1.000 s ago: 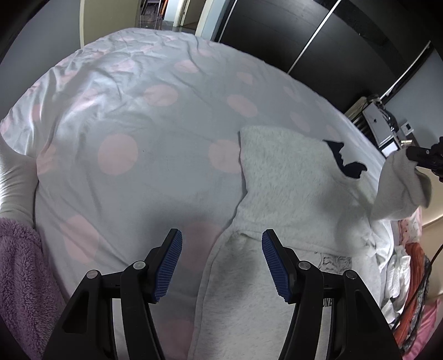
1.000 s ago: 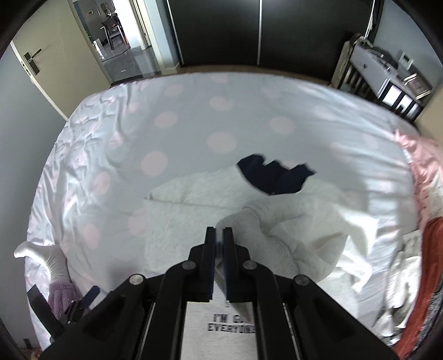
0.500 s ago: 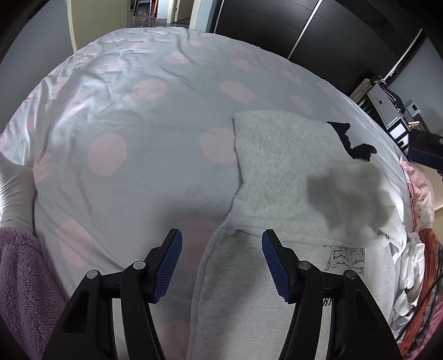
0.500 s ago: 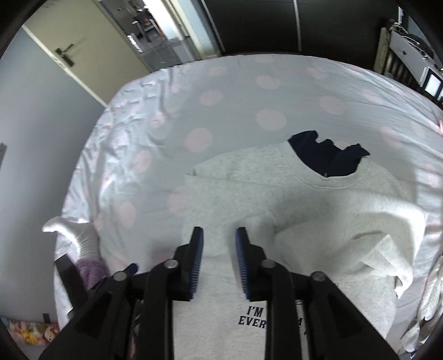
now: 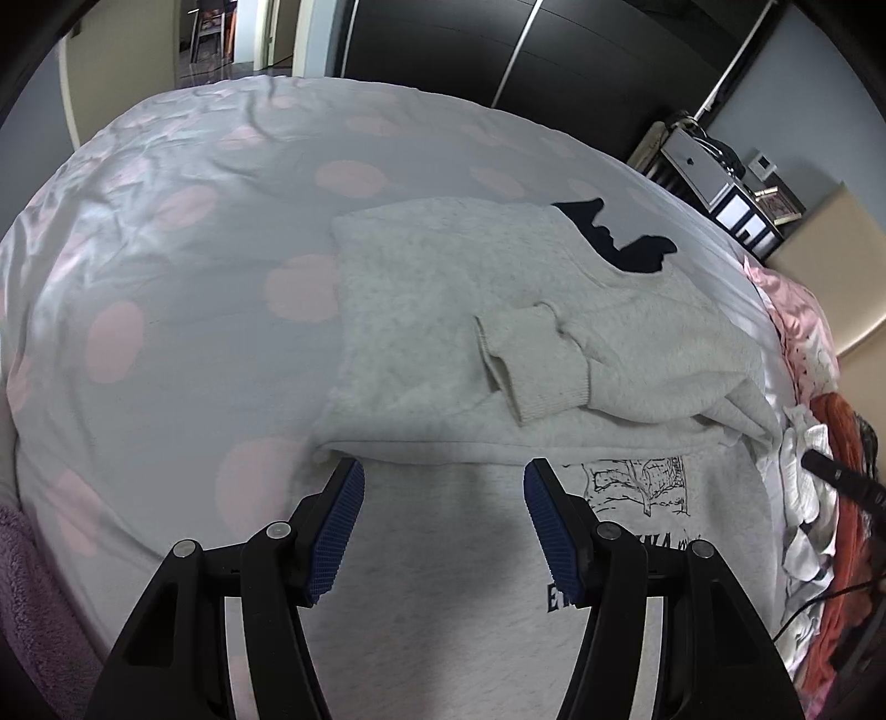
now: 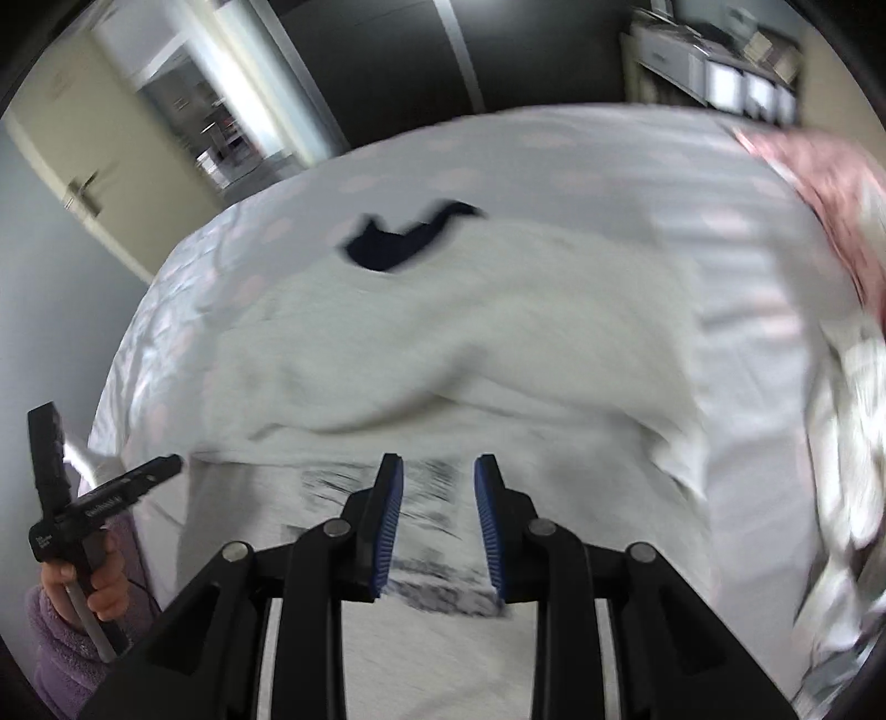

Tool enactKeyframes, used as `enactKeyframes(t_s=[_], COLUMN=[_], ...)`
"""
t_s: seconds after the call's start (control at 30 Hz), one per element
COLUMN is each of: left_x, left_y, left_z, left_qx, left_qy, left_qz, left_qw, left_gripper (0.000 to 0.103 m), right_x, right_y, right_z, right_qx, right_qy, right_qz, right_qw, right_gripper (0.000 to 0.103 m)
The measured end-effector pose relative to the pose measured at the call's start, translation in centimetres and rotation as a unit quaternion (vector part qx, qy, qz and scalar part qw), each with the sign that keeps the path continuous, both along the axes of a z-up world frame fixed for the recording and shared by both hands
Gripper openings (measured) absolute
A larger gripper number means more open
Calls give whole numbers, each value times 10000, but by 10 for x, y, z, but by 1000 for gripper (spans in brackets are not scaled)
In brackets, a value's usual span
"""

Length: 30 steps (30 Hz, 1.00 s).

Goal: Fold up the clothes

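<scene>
A light grey sweatshirt [image 5: 443,310] with black print lies on the bed; its upper part is folded down over the body. One sleeve with its ribbed cuff [image 5: 531,360] lies across the fold. A dark blue collar [image 5: 620,238] shows at the neck. My left gripper [image 5: 443,498] is open and empty just above the lower body of the sweatshirt, at the fold's edge. My right gripper [image 6: 437,493] is open and empty above the printed chest [image 6: 432,520]; that view is blurred. The sweatshirt [image 6: 470,321] fills it.
The bed has a white cover with pink dots [image 5: 166,277]. A pile of white, pink and orange clothes [image 5: 819,487] lies at the right edge. A purple fleece sleeve [image 5: 33,609] is at bottom left. Dark wardrobes [image 5: 498,50] and a shelf unit [image 5: 720,183] stand behind.
My right gripper has let go of the sleeve, opened, and pulled back toward the printed chest. The sleeve now lies across the folded part. My left gripper moved slightly forward, still open.
</scene>
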<state>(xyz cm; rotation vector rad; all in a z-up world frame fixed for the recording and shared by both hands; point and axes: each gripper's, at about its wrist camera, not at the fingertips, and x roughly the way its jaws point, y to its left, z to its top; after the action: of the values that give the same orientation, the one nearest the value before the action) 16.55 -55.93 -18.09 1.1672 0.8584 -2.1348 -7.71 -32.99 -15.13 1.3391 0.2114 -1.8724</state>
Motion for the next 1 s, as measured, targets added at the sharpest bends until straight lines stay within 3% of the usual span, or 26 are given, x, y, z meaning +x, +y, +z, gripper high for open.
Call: enactKeyframes(t_s=[0.13, 0.27, 0.37, 0.5, 0.67, 0.77, 0.8, 0.9, 1.0], left_x=[-28, -61, -79, -99, -116, -124, -126, -129, -129], left_y=[2, -7, -16, -22, -21, -15, -14, -15, -22], left_z=[-8, -21, -27, -36, -45, -44, -42, -29, 5], left_qx=[18, 45, 180, 397, 502, 343, 269, 70, -116], left_qy=[-163, -594, -755, -966, -1230, -1426, -1496, -1598, -1269], left_qz=[-168, -281, -218, -169, -142, -147, -134, 0, 146], left_qw=[9997, 9978, 9967, 9944, 9910, 9891, 9883, 9871, 9917], left_gripper=[62, 62, 62, 61, 44, 37, 34, 14, 7], right_x=[-40, -73, -91, -102, -95, -90, -93, -100, -98], right_y=[76, 119, 126, 115, 85, 67, 65, 65, 70], right_z=[-35, -55, -64, -70, -76, -84, -86, -88, -85], right_qx=[-109, -460, -668, -930, -699, -524, -540, -735, -834], right_qy=[-144, -261, -264, -58, 458, 706, 708, 642, 681], right_qz=[-1011, -1617, -1751, -1279, -256, 110, 102, 144, 206], right_qw=[9947, 9854, 9819, 9874, 9962, 9961, 9960, 9951, 9940], right_gripper=[26, 26, 26, 26, 27, 27, 27, 26, 12])
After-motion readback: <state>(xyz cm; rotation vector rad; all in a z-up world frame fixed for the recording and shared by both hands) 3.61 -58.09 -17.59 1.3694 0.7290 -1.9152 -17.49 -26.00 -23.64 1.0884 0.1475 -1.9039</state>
